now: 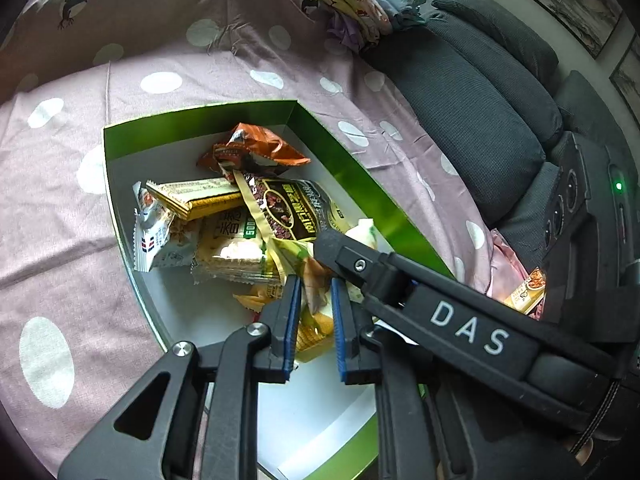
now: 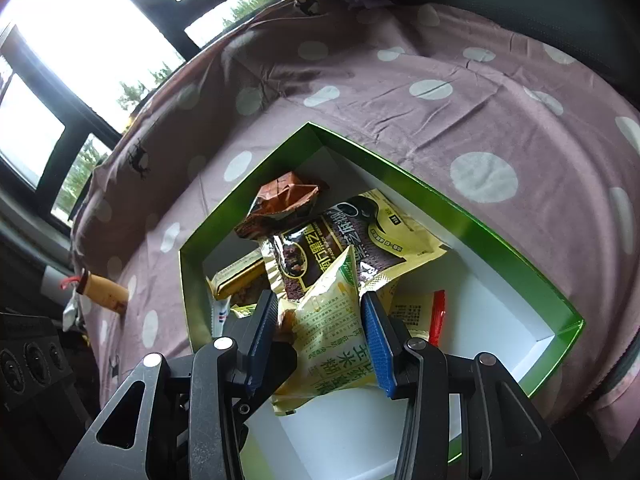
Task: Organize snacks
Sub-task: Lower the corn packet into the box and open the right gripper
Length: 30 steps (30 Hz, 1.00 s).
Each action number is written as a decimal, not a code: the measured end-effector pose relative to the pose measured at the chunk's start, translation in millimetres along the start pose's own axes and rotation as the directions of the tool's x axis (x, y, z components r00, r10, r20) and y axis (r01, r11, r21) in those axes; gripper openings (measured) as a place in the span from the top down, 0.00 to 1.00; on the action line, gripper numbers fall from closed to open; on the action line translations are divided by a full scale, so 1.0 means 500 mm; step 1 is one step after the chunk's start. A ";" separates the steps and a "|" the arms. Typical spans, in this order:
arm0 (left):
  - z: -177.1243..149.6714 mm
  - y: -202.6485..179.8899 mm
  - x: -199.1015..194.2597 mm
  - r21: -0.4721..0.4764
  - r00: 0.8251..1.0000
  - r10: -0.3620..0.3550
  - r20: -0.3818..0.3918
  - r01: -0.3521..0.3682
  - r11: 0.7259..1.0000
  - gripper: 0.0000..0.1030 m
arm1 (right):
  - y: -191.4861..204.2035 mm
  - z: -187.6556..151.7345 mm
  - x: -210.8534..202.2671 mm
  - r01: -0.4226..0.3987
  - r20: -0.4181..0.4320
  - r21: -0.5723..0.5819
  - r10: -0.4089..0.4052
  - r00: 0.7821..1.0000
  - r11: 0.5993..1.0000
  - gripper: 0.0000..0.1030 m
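Your left gripper (image 1: 316, 286) has its jaws drawn nearly together over the snack pile, pinching the top of a yellow-and-orange packet (image 1: 316, 328) that shows between the blue pads. Your right gripper (image 2: 320, 304) reaches in from the other side, its jaws clamped on a pale yellow pouch (image 2: 332, 336) with green print; the pouch bulges between the pads and hangs over the white box floor.

The snacks lie heaped in an open box (image 1: 168, 128) with green walls and a white inside, set on a mauve sheet (image 1: 120, 240) with white dots. In the pile, a dark brown-and-gold bag (image 1: 292, 208) sits in the middle, a crumpled orange wrapper (image 1: 256, 150) behind it near the far corner, a gold bar (image 1: 200, 198) and a silver-white packet (image 1: 154, 232) to the left, and a cracker pack (image 1: 236, 252) below them. From the right wrist view a red-edged packet (image 2: 439, 314) lies beside the pouch. One more snack (image 1: 528, 290) rests outside the box, at the sheet's edge by a dark sofa (image 1: 472, 92).
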<state>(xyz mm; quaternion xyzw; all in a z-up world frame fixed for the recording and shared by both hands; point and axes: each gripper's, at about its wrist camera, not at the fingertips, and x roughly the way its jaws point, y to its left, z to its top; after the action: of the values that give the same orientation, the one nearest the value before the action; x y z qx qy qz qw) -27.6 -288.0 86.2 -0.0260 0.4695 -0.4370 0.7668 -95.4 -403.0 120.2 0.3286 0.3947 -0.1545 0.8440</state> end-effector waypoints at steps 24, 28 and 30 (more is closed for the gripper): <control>-0.002 0.014 0.015 -0.040 0.999 0.040 -0.008 -0.040 0.998 0.85 | -0.010 0.003 0.024 0.061 -0.022 0.015 -0.061 0.998 0.998 0.55; -0.003 0.014 0.015 -0.040 0.999 0.041 -0.008 -0.042 0.998 0.84 | -0.011 0.003 0.023 0.068 -0.023 0.018 -0.067 0.997 0.998 0.55; -0.002 0.014 0.015 -0.040 0.999 0.041 -0.009 -0.041 0.998 0.84 | -0.010 0.003 0.023 0.068 -0.023 0.018 -0.068 0.997 0.998 0.55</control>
<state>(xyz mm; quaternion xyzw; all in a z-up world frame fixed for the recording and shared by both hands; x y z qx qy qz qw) -22.7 -288.7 77.1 -0.0300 0.4820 -0.4117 0.7728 -89.8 -407.8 109.8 0.3247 0.4134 -0.1833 0.8307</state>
